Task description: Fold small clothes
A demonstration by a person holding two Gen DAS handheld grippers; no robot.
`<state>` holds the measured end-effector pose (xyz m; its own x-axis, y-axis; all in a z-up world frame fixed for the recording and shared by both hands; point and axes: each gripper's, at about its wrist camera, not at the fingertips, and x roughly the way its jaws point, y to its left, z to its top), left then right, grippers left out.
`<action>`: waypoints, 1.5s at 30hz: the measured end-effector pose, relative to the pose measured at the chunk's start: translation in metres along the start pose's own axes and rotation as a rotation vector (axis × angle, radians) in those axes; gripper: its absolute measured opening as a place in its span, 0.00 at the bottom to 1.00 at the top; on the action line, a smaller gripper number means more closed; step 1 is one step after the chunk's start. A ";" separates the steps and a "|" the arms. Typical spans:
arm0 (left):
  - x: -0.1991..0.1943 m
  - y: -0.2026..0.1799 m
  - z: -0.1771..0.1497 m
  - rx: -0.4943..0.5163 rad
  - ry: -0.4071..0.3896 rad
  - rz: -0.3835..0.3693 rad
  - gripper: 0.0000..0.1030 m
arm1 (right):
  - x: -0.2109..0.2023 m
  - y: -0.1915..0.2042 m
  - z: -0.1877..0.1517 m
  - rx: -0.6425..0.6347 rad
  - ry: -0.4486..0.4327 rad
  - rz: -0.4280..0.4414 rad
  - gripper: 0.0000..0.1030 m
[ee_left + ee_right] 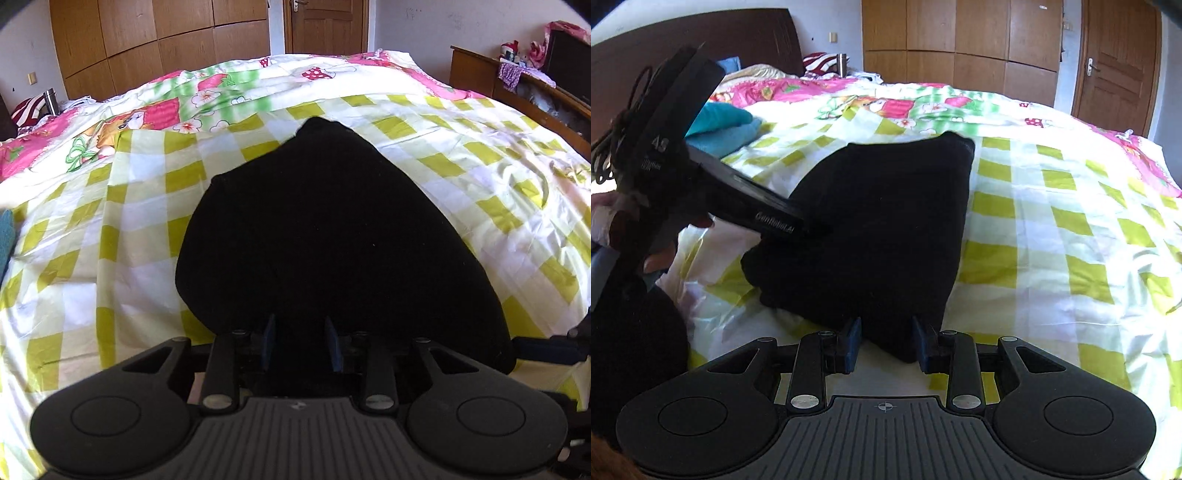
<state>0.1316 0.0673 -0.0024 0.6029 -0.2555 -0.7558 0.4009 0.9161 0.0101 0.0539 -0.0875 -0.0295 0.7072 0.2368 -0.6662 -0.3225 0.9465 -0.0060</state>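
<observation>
On the bed (110,240), both claws (300,341) (885,345) sit slightly open, gripping nothing; snagging the folded black garment (879,221) could undo it.

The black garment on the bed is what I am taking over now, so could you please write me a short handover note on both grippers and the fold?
Left gripper: jaws apart over the near edge of the black garment, pads not pressing it.
Right gripper: jaws apart around the garment's near corner, no grip.
The garment lies in a compact folded shape on the checked sheet.
A teal cloth sits farther up the bed; whether it is folded I cannot tell.
Left: check the fold, tidy if needed, then move on to any remaining clothes.
</observation>
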 end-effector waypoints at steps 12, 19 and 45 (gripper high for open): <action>-0.023 0.007 0.041 -0.067 -0.139 -0.011 0.44 | -0.004 -0.071 0.027 0.275 -0.072 0.028 0.53; 0.025 0.011 0.015 -0.088 -0.034 0.002 0.46 | 0.061 -0.093 0.030 0.506 0.019 0.223 0.61; 0.045 -0.065 0.065 -0.016 -0.087 0.007 0.53 | 0.016 -0.137 0.044 0.449 -0.074 -0.106 0.44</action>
<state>0.1770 -0.0239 0.0057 0.6631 -0.2746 -0.6963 0.3862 0.9224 0.0040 0.1369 -0.2033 -0.0060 0.7697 0.1332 -0.6243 0.0464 0.9637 0.2628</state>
